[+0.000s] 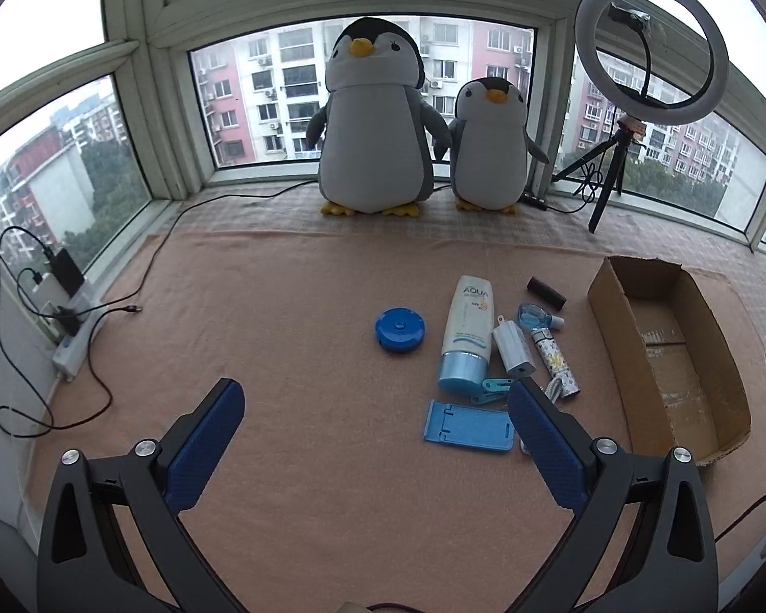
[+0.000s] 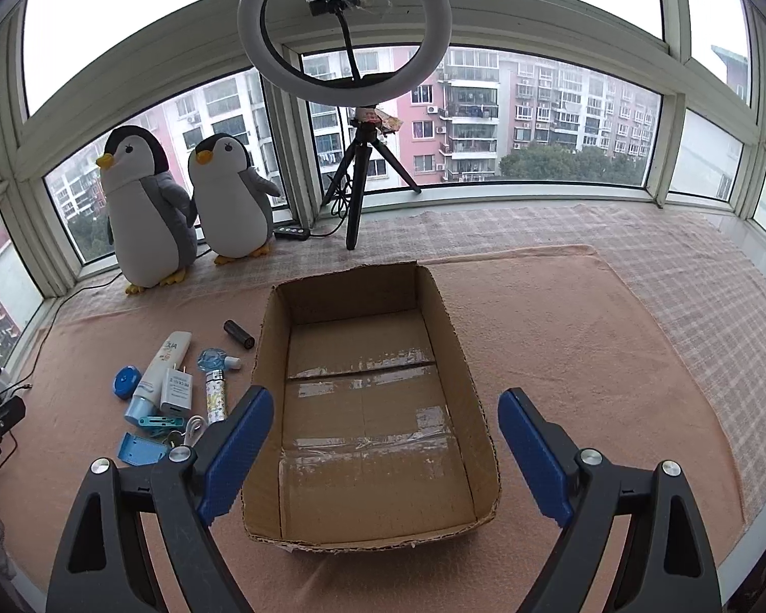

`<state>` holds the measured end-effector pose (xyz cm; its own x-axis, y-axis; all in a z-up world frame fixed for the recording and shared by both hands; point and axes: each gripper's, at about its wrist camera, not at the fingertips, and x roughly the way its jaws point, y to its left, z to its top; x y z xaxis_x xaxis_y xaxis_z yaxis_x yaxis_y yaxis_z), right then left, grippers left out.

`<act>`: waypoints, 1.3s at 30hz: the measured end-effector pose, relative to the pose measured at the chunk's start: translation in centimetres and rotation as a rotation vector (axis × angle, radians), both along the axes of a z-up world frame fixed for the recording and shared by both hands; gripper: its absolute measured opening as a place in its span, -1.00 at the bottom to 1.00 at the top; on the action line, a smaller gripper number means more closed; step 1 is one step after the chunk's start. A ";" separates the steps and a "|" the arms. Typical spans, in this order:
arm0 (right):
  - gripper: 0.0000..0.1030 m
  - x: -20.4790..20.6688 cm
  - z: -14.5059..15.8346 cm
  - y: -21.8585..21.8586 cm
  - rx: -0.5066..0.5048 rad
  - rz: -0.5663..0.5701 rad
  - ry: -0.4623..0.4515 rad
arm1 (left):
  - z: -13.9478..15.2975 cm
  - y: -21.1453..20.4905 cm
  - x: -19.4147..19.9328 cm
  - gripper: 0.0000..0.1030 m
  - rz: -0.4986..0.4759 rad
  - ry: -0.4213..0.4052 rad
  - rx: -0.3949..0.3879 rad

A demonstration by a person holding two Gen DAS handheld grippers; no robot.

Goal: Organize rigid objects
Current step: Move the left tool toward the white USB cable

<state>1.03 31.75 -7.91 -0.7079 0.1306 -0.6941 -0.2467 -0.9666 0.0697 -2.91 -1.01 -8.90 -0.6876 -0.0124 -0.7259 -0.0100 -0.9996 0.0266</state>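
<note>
I hold my left gripper point(image 1: 378, 408) wide open and empty above the phone stand point(image 1: 469, 427). My right gripper point(image 2: 385, 421) (equally wide, empty) hovers over the cardboard box point(image 2: 459, 357).

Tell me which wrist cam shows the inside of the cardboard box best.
Right wrist. It looks straight down into the cardboard box, showing the whole taped floor, with nothing inside. Left wrist catches the box at the far right edge, seen obliquely, with the near wall hiding part of the floor.
</note>
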 end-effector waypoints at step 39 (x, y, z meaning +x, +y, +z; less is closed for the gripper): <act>0.13 -2.4 -9.7 5.6 -0.004 -0.092 -0.231 | -8.8 9.0 -3.5 0.42 -0.362 -0.203 0.038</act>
